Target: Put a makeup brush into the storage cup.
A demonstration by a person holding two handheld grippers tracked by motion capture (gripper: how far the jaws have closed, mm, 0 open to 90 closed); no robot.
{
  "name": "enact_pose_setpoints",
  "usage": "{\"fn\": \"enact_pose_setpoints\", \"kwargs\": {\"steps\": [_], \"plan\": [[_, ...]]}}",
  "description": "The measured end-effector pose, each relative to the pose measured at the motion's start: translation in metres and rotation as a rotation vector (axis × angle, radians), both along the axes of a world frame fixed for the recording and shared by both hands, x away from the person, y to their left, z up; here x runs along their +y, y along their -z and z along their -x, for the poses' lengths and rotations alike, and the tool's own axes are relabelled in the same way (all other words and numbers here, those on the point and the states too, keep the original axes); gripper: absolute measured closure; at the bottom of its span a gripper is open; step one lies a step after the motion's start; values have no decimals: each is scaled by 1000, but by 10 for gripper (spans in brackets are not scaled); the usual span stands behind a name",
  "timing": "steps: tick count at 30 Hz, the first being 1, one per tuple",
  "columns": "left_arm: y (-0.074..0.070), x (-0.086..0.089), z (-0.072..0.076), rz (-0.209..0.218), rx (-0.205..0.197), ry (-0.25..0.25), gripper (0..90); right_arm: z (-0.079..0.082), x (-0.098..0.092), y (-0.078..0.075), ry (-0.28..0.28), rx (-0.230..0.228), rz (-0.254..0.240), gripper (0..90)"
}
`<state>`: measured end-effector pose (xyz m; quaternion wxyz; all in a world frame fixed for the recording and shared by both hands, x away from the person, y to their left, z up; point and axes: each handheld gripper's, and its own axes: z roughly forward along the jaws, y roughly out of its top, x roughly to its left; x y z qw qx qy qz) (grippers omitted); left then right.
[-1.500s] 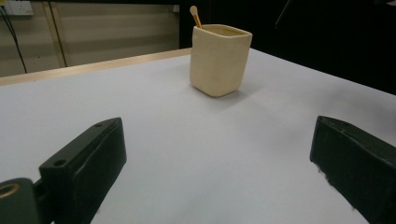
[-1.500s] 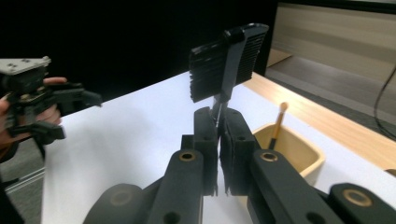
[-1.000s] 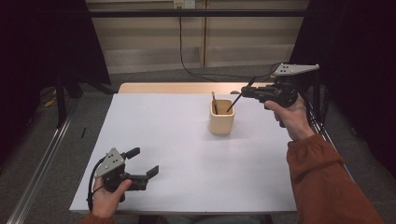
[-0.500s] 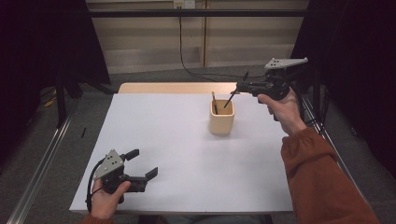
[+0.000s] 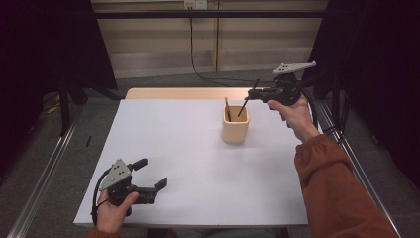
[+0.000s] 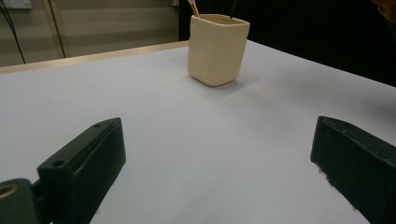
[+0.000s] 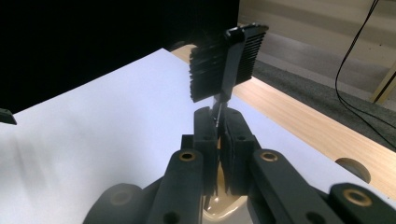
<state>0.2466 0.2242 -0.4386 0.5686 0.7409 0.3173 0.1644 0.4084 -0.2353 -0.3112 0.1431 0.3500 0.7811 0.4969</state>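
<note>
Rust-orange sleeve (image 5: 337, 183) lower right; black tongs (image 5: 148, 181), grey three-cornered top plates (image 5: 115, 173), black trailing cable (image 5: 95, 191)

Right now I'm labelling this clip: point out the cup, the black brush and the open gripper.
cup (image 5: 235, 130), high view, front wall.
black brush (image 7: 224, 60), right gripper view, bristle head.
left gripper (image 5: 152, 175), high view, between its jaw tips.

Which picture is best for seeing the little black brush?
The right gripper view: the black brush is close up, bristles plain, its handle pinched between the right gripper fingers above the cream cup. The high view shows it as a thin dark stick slanting into the cup. The left gripper view shows a dark sliver above the cup's rim.
</note>
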Motion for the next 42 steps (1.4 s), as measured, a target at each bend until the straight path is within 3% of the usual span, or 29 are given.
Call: {"fn": "enact_pose_setpoints", "kwargs": {"steps": [26, 42], "plan": [[0, -1, -1, -8, -6, 9, 32, -11, 15, 35, -19, 56, 34, 853], [0, -1, -4, -25, -4, 15, 33, -12, 13, 52, -11, 77, 18, 852]]}}
